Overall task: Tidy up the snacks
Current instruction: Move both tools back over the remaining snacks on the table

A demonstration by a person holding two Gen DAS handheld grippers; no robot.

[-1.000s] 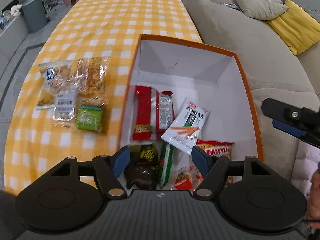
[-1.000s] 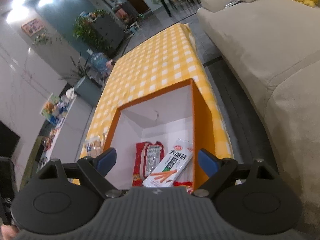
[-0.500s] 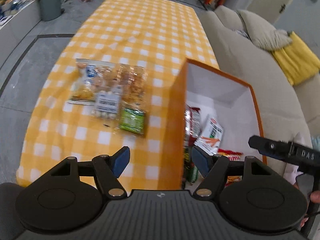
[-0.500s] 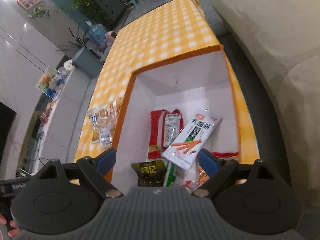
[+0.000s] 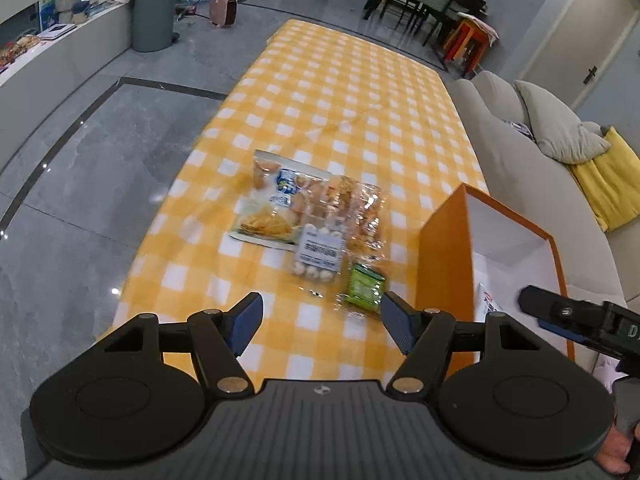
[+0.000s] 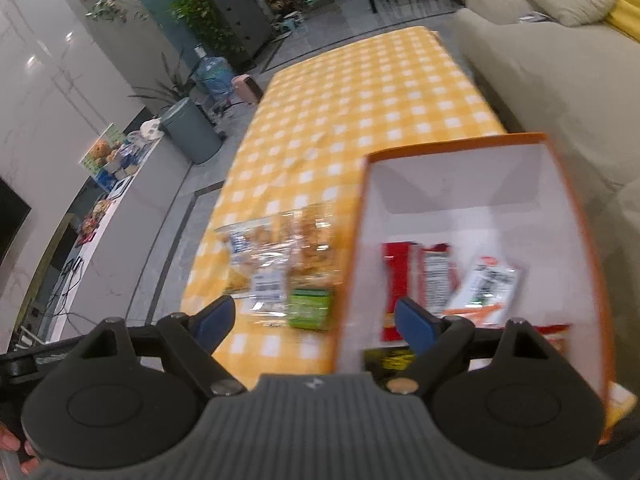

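An orange box (image 5: pixel 444 256) with a white inside stands at the table's near right; it also shows in the right wrist view (image 6: pixel 472 184), holding red packets (image 6: pixel 396 284) and a white packet (image 6: pixel 488 288). Several loose snack packs lie left of it: a blue-white bag (image 5: pixel 276 200), a clear cracker pack (image 5: pixel 356 208), a labelled pack (image 5: pixel 320 252) and a small green pack (image 5: pixel 365 289). My left gripper (image 5: pixel 322 326) is open and empty, just before the green pack. My right gripper (image 6: pixel 312 320) is open and empty, above the box's left wall and the green pack (image 6: pixel 310 306).
The yellow checked tablecloth (image 5: pixel 344 96) runs far ahead. A grey sofa (image 5: pixel 516 152) with grey and yellow cushions lies right of the table. A grey bin (image 5: pixel 154 16) and a low shelf stand on the floor to the left.
Both grippers have swung left, away from over the box toward the loose snack packs. Both stay open and empty.
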